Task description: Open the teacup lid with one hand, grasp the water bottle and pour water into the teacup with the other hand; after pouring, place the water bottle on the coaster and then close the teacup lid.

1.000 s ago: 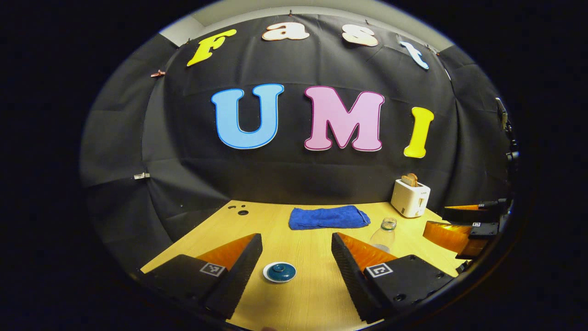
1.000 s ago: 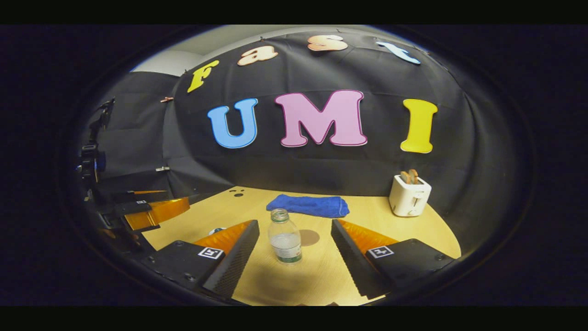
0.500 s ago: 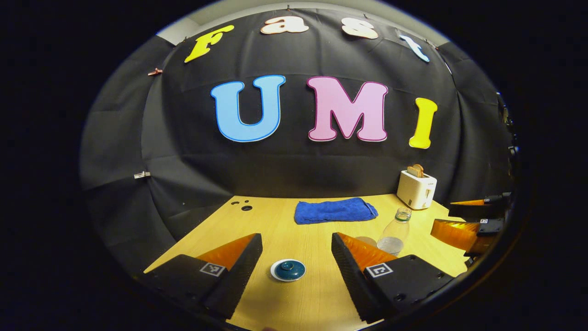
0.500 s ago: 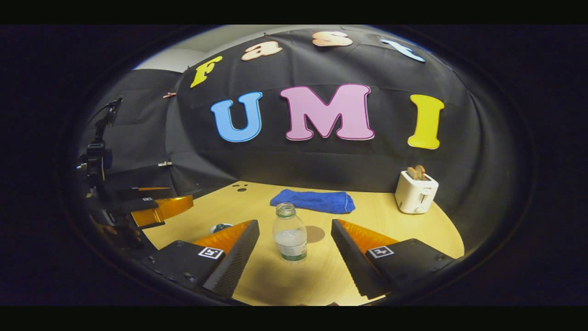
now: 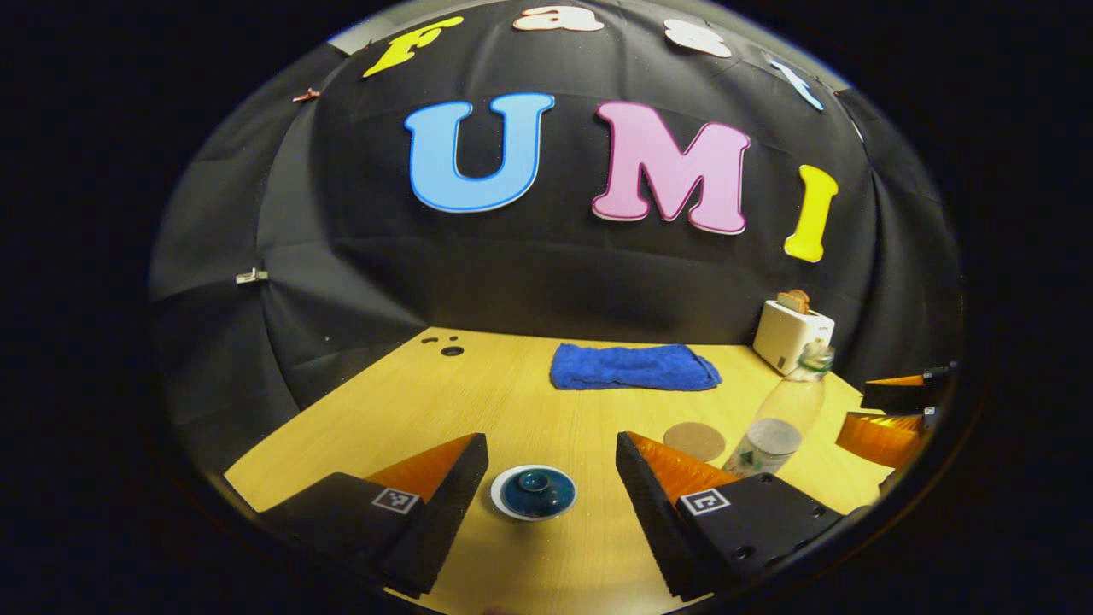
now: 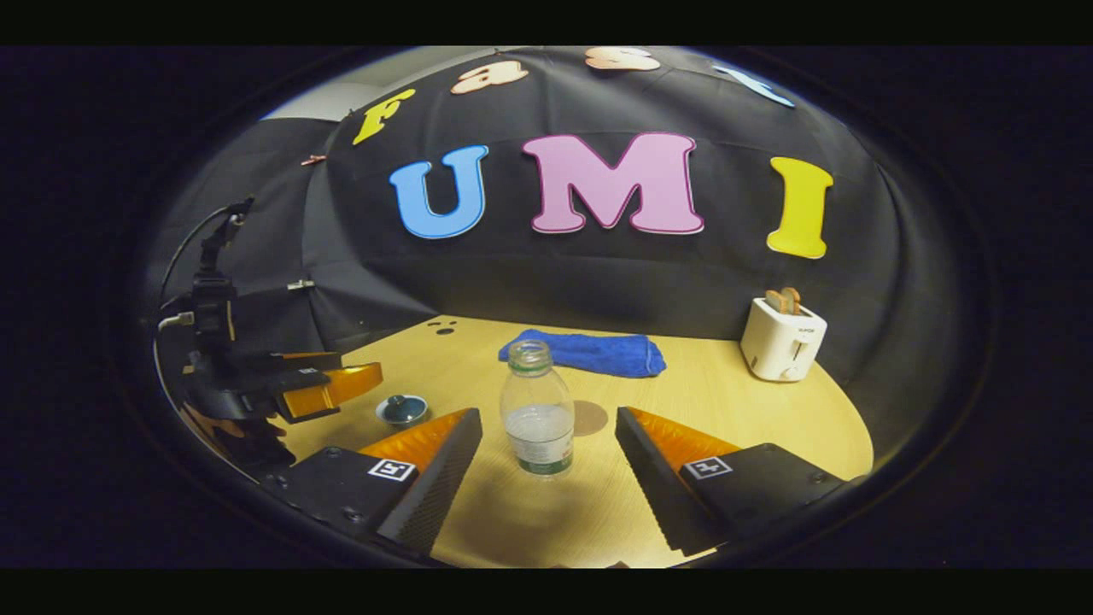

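The teacup (image 5: 534, 493), white with a dark blue knobbed lid on it, stands on the wooden table (image 5: 512, 393). It sits low between the fingers of my open left gripper (image 5: 551, 444), touching neither. A clear uncapped water bottle (image 6: 536, 410), part full, stands upright just ahead of my open right gripper (image 6: 547, 416), centred between the fingertips without contact. The round brown coaster (image 6: 589, 418) lies flat just behind the bottle. In the left gripper view the bottle (image 5: 781, 418) and coaster (image 5: 694, 441) are to the right, with the right gripper's orange fingers (image 5: 888, 427) beyond.
A folded blue towel (image 5: 632, 367) lies at the back middle of the table. A white toaster (image 6: 781, 337) with bread stands at the back right. The left gripper (image 6: 329, 386) and its cable are at the left of the right gripper view, near the teacup (image 6: 402, 410).
Both grippers have moved forward and tipped down. The teacup sits deeper between the left fingers, and the bottle looks larger and closer between the right fingertips. Nothing on the table has moved.
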### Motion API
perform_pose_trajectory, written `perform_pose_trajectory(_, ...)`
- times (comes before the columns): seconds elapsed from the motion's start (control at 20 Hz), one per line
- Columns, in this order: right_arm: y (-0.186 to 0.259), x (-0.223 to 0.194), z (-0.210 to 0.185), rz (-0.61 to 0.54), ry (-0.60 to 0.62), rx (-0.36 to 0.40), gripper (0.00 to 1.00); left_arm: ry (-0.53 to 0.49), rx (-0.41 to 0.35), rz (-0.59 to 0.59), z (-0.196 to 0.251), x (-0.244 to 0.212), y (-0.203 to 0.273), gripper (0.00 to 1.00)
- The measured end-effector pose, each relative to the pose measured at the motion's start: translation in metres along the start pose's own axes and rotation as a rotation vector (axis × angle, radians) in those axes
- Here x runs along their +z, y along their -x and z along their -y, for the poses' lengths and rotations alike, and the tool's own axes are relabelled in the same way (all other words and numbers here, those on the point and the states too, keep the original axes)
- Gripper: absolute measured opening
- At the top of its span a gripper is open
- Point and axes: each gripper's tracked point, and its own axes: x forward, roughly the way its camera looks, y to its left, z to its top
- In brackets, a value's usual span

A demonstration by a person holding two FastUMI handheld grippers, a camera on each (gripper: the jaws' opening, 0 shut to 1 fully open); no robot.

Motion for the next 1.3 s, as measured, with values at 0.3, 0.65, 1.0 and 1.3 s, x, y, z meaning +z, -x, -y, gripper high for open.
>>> perform_pose_trajectory(0.3, -0.02, -0.026, 0.002, -0.027, 0.038, 0.014, 0.98, 0.015, 0.011, -0.015, -0.01, -0.042, -0.044, 0.84)
perform_pose_trajectory(0.65, -0.026, -0.038, -0.006, -0.025, 0.035, 0.043, 0.98, 0.006, 0.024, -0.037, -0.01, -0.062, -0.062, 0.66)
perform_pose_trajectory(1.0, -0.036, -0.044, -0.006, -0.015, 0.039, 0.048, 0.98, -0.093, 0.023, -0.026, -0.004, -0.067, -0.063, 0.52)
perform_pose_trajectory(1.3, -0.045, -0.04, -0.003, 0.02, 0.033, 0.02, 0.98, -0.126, 0.024, -0.023, -0.004, -0.065, -0.064, 0.34)
